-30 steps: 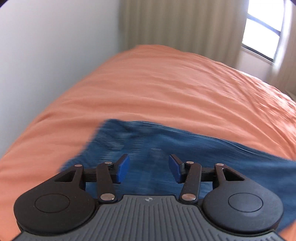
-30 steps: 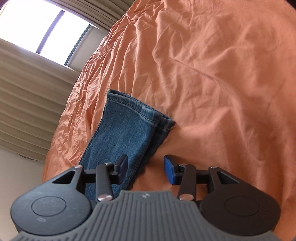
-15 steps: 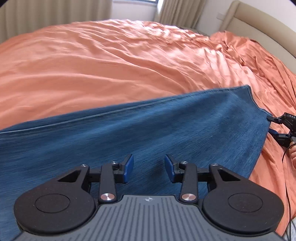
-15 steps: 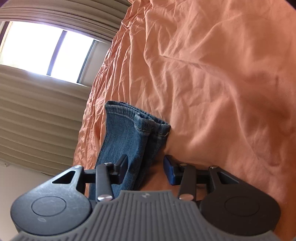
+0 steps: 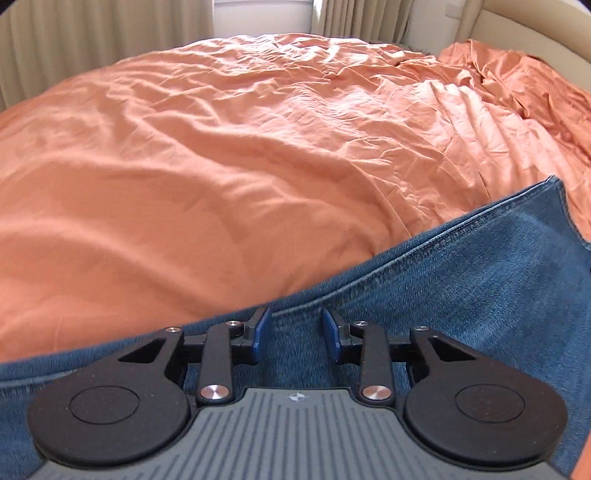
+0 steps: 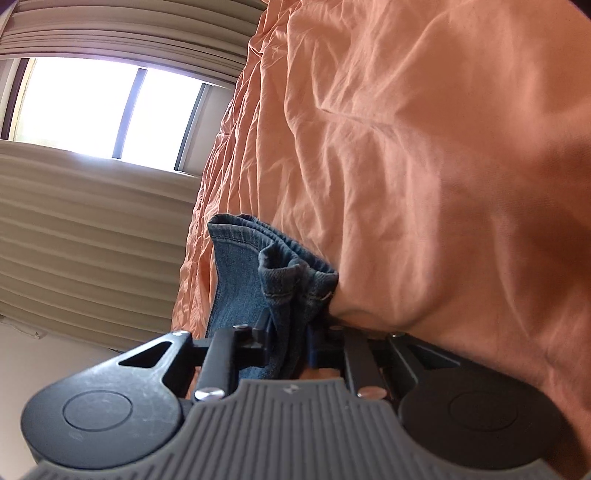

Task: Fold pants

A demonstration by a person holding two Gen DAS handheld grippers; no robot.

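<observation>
Blue denim pants (image 5: 461,280) lie on an orange bedsheet (image 5: 221,166). In the left wrist view my left gripper (image 5: 295,332) is open, low over the pants near their seamed long edge, with denim between and below the blue pads. In the right wrist view my right gripper (image 6: 290,343) is shut on the bunched leg-hem end of the pants (image 6: 273,273), and the cuffs stick out past the fingers. The right pad is mostly hidden by denim.
The orange sheet (image 6: 424,166) is wrinkled and stretches far around the pants. Beige curtains (image 6: 92,221) and a bright window (image 6: 103,110) stand beyond the bed. A padded headboard (image 5: 535,29) and rumpled orange bedding are at the far right.
My right gripper moved in and closed on the hem end of the pants. My left gripper shifted over the pants toward their seamed edge and stays open.
</observation>
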